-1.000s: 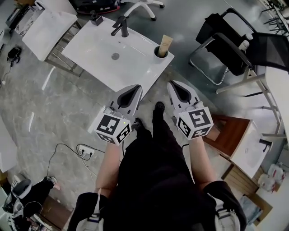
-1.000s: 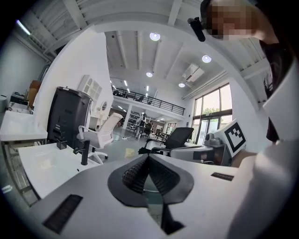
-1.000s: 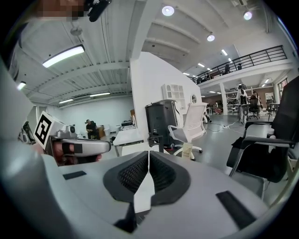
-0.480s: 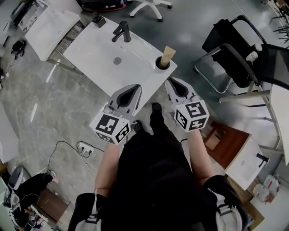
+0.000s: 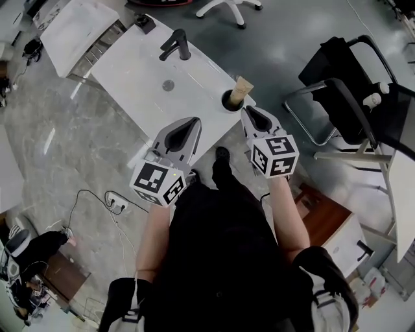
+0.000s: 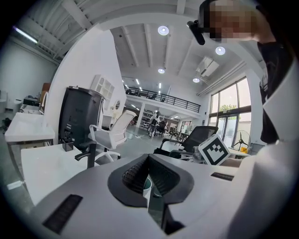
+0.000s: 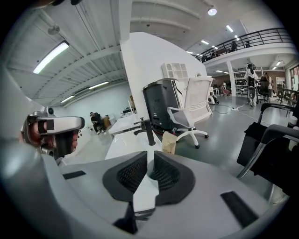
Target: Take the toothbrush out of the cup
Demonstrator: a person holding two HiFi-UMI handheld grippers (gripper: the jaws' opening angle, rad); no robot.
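Note:
A dark cup stands at the near right corner of the white sink top. The toothbrush, in a tan paper sleeve, leans out of the cup. My right gripper is shut and holds nothing; its tip is just short of the cup. In the right gripper view the sleeve shows just beyond the closed jaws. Left of the cup, my left gripper is over the sink's front edge, shut with nothing in it. Its jaws meet at the tip in the left gripper view.
A black faucet stands at the back of the sink. Black chairs are to the right, a white office chair behind. A wooden cabinet is at the lower right, and a power strip lies on the floor at left.
Both grippers have moved forward toward the sink. The right one has come closer to the cup, and the left one now reaches over the sink's front edge. Both stay shut.

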